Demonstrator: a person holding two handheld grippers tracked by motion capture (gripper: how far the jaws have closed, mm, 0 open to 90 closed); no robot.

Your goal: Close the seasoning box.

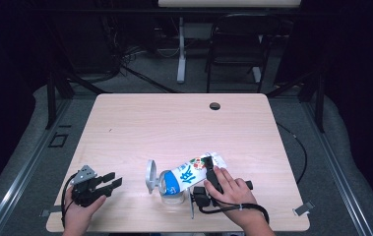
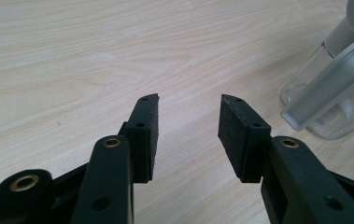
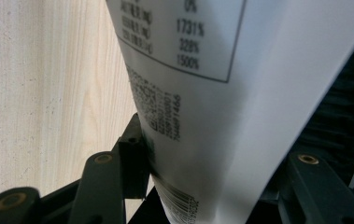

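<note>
Milk carton (image 1: 194, 173), white with blue print, is tipped over a clear glass jar (image 1: 172, 192) near the front edge of the surface (image 1: 174, 123); its long axis slants from the gable top at upper right down to its low end over the jar's mouth, as for a pour. The right claw (image 1: 208, 173) pinches it across the body, and the right gripper view shows a pad pressed on the printed side (image 3: 202, 93). The left claw (image 1: 108, 182) rests well apart to the left, spread and empty, pointing toward the jar (image 2: 329, 93), so the right hand is nearer. Beyond the pale wooden surface lie grey floor, cables and a dark chair (image 1: 238, 44).
</note>
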